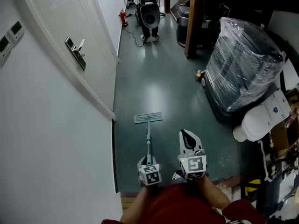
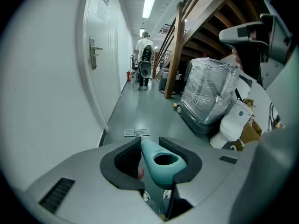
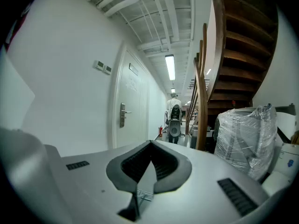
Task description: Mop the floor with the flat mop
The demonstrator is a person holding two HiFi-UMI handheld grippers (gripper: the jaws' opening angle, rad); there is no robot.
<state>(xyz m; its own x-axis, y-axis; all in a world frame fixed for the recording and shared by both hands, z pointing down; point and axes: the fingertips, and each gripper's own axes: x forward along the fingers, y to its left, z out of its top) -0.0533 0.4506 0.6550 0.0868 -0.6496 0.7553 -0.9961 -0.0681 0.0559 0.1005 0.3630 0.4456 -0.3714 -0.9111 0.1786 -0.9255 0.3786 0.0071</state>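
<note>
The left gripper (image 1: 148,162) has its jaws closed on the top end of the flat mop with a teal pole and grey rectangular head (image 1: 148,136). That head lies flat on the grey-green floor (image 1: 159,83) at centre frame, close to the white wall (image 1: 56,139) on the left. The right gripper (image 1: 188,136) hangs beside the pole, jaws closed together on nothing.

With only one grip, and that on the tapered loop end, the pole could twist or slide in the jaws under a push. The head might then swing into the wall or toward the plastic-wrapped bundle (image 1: 243,59) at right. A person (image 1: 149,13) stands far up the corridor, in the mop's path.

The head view alone shows the full pole and both grippers. The left gripper view shows the teal loop end (image 2: 161,164) wedged between the pads. The right gripper view shows only the ceiling lights and the wooden staircase (image 3: 238,45).
</note>
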